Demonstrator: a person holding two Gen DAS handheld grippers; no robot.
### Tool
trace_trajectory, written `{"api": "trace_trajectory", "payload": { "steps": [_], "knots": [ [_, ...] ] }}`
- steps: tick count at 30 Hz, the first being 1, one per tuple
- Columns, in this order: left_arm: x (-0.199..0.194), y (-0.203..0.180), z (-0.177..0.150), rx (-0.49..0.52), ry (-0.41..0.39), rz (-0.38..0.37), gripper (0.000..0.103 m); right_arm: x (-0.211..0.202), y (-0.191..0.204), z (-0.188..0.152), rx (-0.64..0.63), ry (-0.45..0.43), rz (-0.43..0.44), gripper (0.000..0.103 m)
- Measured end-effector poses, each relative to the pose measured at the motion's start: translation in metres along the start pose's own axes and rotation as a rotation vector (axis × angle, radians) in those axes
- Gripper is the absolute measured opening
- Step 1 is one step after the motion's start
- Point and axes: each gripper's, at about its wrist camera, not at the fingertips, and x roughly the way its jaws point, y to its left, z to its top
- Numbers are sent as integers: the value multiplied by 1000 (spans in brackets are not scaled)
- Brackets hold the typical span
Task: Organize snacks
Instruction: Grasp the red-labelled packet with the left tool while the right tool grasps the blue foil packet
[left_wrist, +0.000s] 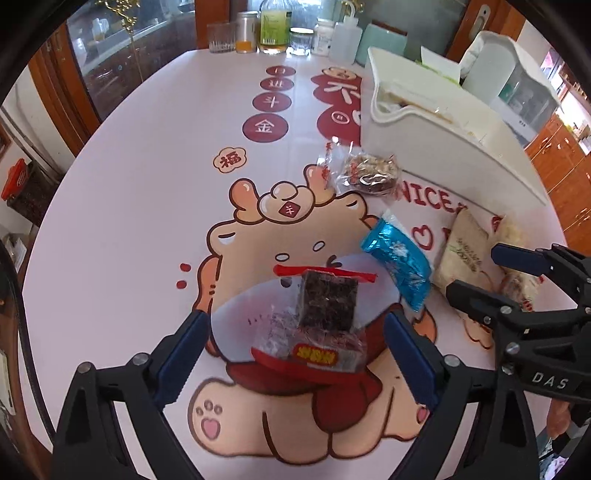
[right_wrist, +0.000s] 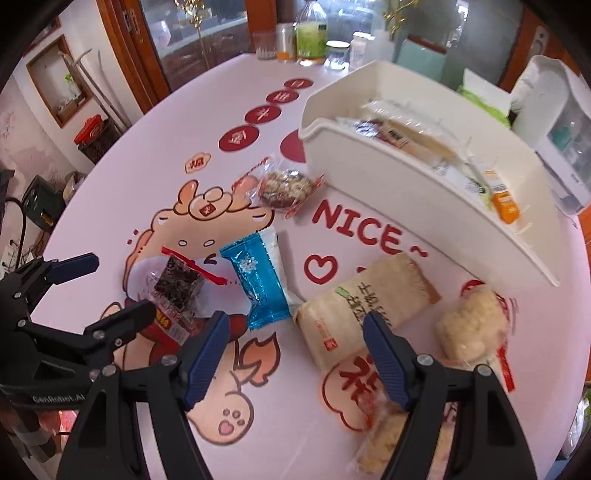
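Observation:
A dark square snack in a clear, red-edged packet (left_wrist: 328, 299) (right_wrist: 177, 284) lies on the cartoon tablecloth. My left gripper (left_wrist: 295, 347) (right_wrist: 123, 284) hangs open over it, one blue pad on each side, neither touching. Right of it lie a blue foil packet (left_wrist: 399, 266) (right_wrist: 258, 280) and a beige packet (left_wrist: 461, 254) (right_wrist: 362, 299). My right gripper (right_wrist: 295, 354) (left_wrist: 476, 271) is open just above the beige packet's near end. A nut cake in clear wrap (left_wrist: 369, 171) (right_wrist: 284, 188) lies farther back. Pale puffed snacks (right_wrist: 472, 325) (right_wrist: 380, 439) lie at the right and under the right finger.
A white bin (left_wrist: 443, 147) (right_wrist: 406, 192) holding several packets stands at the back right. Bottles and jars (left_wrist: 273, 26) (right_wrist: 310, 37) line the table's far edge. A white plastic organiser (right_wrist: 554, 122) stands beyond the bin. Bare tablecloth (left_wrist: 147, 221) stretches to the left.

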Motion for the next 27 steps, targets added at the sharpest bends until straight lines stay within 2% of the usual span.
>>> {"api": "trace_trajectory", "payload": {
  "steps": [3, 8, 10, 14, 15, 17, 18, 19, 22, 23, 24, 27],
  "knots": [
    [12, 3, 5, -9, 26, -12, 85, 15, 0, 4, -10, 23, 17, 70],
    [30, 4, 7, -9, 87, -60, 60, 31, 9, 8, -93, 28, 38, 70],
    [33, 3, 8, -5, 93, -74, 58, 38, 12, 8, -117, 26, 38, 69],
    [35, 0, 11, 0, 93, -91, 56, 47, 12, 10, -118, 21, 32, 62],
    [36, -1, 12, 2, 93, -94, 55, 48, 12, 11, -121, 15, 28, 58],
    [36, -2, 12, 3, 90, -100, 53, 49, 13, 11, -131, 11, 31, 44],
    [37, -2, 12, 1, 89, -102, 52, 51, 13, 12, -130, 20, 40, 31],
    [37, -2, 13, -1, 89, -105, 51, 55, 13, 11, -126, 38, 51, 24],
    [36, -2, 14, -15, 77, -114, 43, 55, 13, 8, -123, 18, 46, 18],
    [35, -1, 14, -19, 70, -113, 33, 54, 11, 8, -110, 17, 58, 14],
    [33, 1, 13, -23, 60, -122, 28, 55, 10, 7, -96, 16, 68, 13],
    [31, 2, 15, -30, 49, -119, 25, 53, 3, 4, -43, 8, 99, 11]
  ]
}}
